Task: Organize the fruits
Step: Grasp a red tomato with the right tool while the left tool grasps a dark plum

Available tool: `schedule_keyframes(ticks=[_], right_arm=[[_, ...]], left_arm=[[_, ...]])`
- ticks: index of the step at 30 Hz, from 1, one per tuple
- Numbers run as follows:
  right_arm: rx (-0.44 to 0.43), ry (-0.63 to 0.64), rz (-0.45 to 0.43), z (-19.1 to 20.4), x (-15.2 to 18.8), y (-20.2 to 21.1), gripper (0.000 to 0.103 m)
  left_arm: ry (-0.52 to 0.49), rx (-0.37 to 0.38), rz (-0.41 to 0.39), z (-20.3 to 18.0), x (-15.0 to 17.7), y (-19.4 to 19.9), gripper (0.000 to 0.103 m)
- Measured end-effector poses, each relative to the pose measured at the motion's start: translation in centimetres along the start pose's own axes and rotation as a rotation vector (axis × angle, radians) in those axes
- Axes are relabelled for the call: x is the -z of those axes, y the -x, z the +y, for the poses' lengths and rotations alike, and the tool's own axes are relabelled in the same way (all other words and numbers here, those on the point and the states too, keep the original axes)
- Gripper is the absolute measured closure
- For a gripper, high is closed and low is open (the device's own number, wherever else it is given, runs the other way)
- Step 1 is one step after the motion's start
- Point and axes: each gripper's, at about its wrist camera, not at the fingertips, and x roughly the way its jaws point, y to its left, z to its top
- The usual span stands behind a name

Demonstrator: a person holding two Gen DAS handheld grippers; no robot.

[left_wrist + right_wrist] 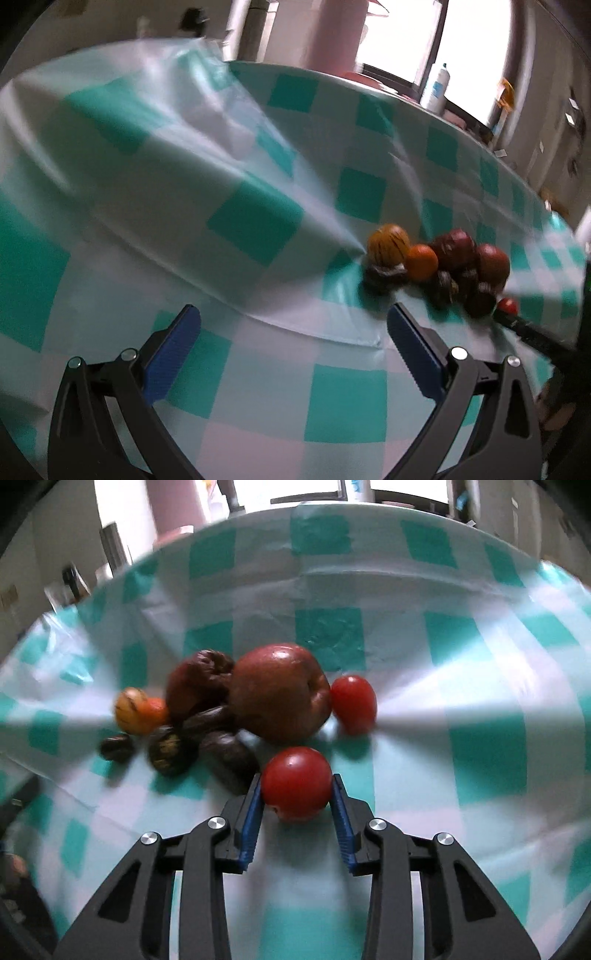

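A bright window [469, 55] behind the table — teal-and-white checked cloth [258, 221], pale walls beyond.

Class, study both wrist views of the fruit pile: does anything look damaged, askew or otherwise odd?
Yes. The dark red fruit behind the big apple looks shrivelled and collapsed, and the tablecloth is rucked into big folds rather than lying flat. The small tomato in the right gripper looks sound.

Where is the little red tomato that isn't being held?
In the right wrist view, the loose tomato sits on the checked tablecloth, just right of the big red apple and beyond the held tomato.
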Motion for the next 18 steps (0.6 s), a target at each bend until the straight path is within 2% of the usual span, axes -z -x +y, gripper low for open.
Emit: schedule_keyframes(ticks=[5, 7, 10, 16, 18], right_arm=[[-0.063, -0.083, -0.071, -1.6, 1.5, 3.1, 0.067], [-0.072, -0.115, -0.095, -1.7, 2.3, 3.7, 0.067], [-0.084, -0.150, -0.109, -1.5, 3.3, 3.7, 0.067], [-0.081, -0.129, -0.112, -0.8, 3.8, 3.1, 0.067], [-0.082, -0.125, -0.111, -0.7, 3.7, 3.1, 0.067]], left_arm=[[-0.126, 0.017, 0.039, -3.2, -0.3, -1.8, 0.002], [-0.166, 0.031, 0.090, -4.5, -0.7, -3.4, 0.003], [-0.179, 0.045, 0.137, -5.9, -1.3, -5.4, 0.008], [-0.190, 0.011, 0.164, -8.1, -2.8, -8.6, 0.013], [-0.183, -0.001, 0.195, -8.3, -3.0, -9.6, 0.021]])
